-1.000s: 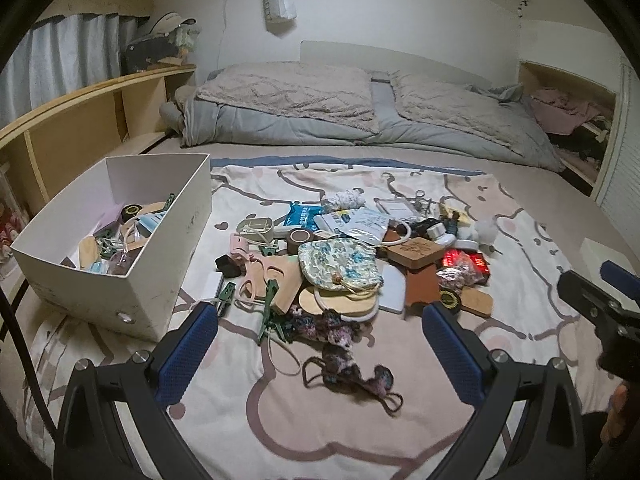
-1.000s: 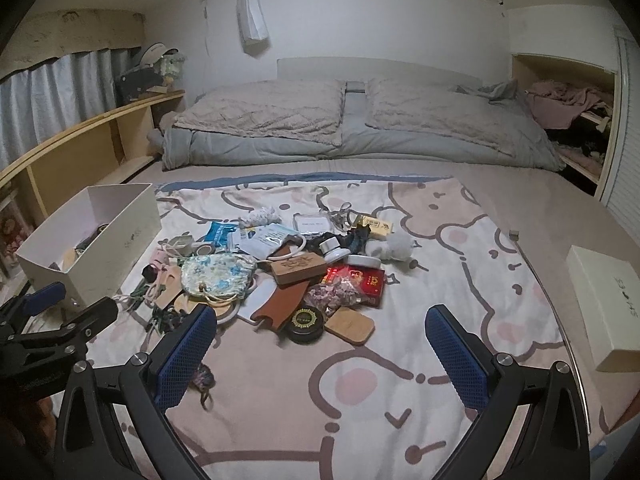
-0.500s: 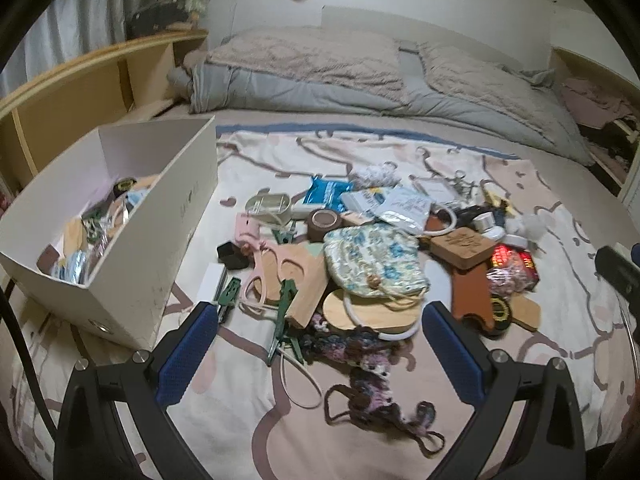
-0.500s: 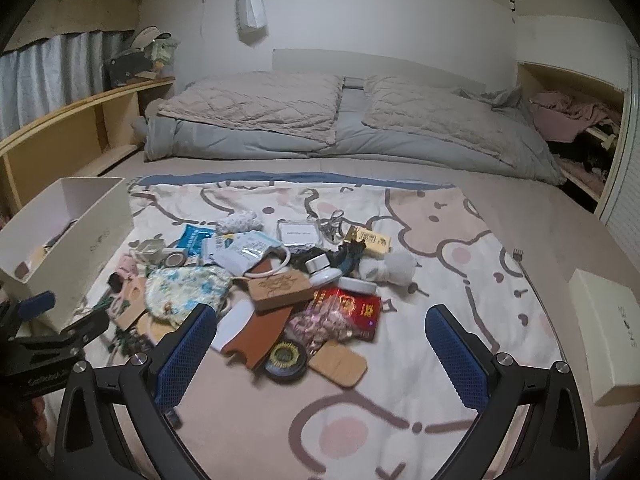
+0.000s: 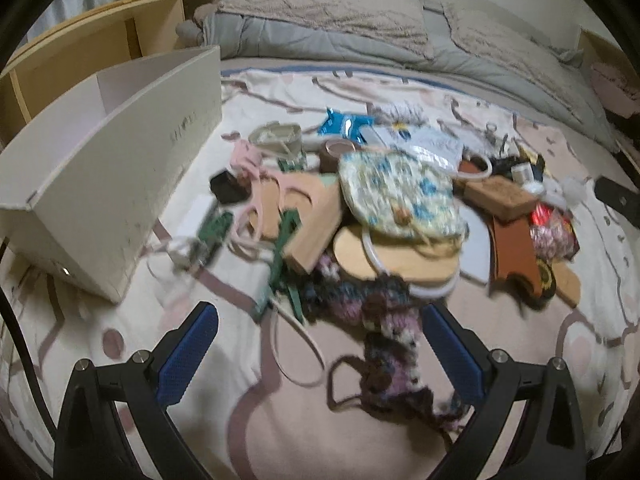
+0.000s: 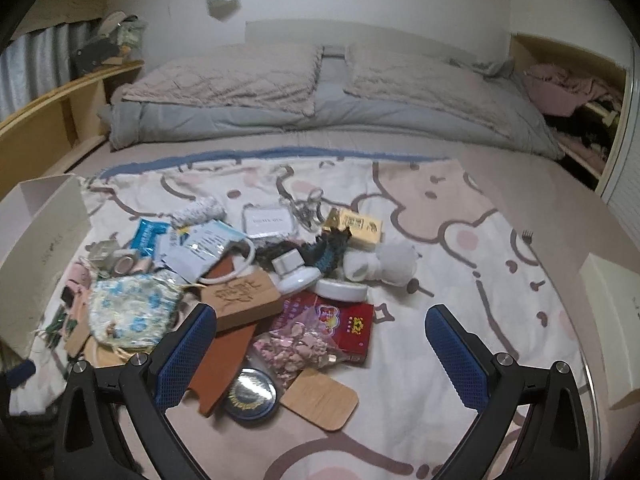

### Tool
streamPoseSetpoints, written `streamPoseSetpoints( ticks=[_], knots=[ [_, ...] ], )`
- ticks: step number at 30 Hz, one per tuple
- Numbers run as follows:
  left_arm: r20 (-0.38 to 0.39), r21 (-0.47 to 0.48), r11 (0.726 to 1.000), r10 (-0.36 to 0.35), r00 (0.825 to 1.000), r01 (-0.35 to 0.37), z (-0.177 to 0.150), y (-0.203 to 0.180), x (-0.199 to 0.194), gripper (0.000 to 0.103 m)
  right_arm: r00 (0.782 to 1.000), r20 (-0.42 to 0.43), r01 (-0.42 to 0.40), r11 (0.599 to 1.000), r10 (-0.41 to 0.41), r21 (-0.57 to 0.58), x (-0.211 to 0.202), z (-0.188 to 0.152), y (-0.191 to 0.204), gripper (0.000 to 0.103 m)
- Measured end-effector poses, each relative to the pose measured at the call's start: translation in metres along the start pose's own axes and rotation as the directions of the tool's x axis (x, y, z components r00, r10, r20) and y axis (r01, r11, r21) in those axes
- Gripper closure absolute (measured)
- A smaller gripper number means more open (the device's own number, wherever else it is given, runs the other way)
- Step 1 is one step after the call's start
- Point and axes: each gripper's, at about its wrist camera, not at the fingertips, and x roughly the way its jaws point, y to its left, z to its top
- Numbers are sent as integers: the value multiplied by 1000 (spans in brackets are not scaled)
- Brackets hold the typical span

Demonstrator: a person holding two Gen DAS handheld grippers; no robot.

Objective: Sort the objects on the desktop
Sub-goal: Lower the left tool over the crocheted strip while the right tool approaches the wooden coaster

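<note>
A pile of small objects lies on a cartoon-print blanket (image 6: 440,208) on a bed. My left gripper (image 5: 318,350) is open and empty, low over a dark crocheted strap (image 5: 390,344) and a cream loop cord (image 5: 296,344). Beyond them lie a floral pouch (image 5: 400,188), green clips (image 5: 284,240) and wooden pieces (image 5: 316,224). My right gripper (image 6: 320,350) is open and empty above a red packet (image 6: 344,328), a bag of pink beads (image 6: 296,350), a round black tin (image 6: 250,396) and a wooden card (image 6: 320,400).
A white cardboard box (image 5: 112,184) stands at the left of the pile; it also shows in the right wrist view (image 6: 36,256). A second white box (image 6: 616,320) sits at the right bed edge. Pillows and a grey duvet (image 6: 320,108) lie behind. Wooden shelving (image 5: 80,48) runs along the left.
My left gripper has moved forward and down toward the near edge of the pile, so the strap now lies between its fingers. My right gripper has also moved closer to the pile.
</note>
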Motion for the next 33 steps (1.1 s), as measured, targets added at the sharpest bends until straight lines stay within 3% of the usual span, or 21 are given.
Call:
streamPoseSetpoints(
  ticks=[10,14,19,27,33],
  knots=[
    [-78,94,994,60,995,-52,-21,-18,24,0,986,-159,46,999,-44,8,51,-26,-18,0],
    [-95,56,998,41,995,-36,-25,-10,22,0,976,-210,67,997,-57,43,64,-33,-31,0],
    [-118,38,998,48,992,-44,-35,2,17,0,966,-260,36,995,-10,94,72,-42,-38,0],
    [-146,10,998,66,987,-65,-40,20,11,0,957,-290,4,999,8,42,73,-51,-26,0],
    [-133,-73,997,-4,991,-5,-36,31,3,0,951,-308,-5,998,25,67,76,-54,-30,0]
  ],
)
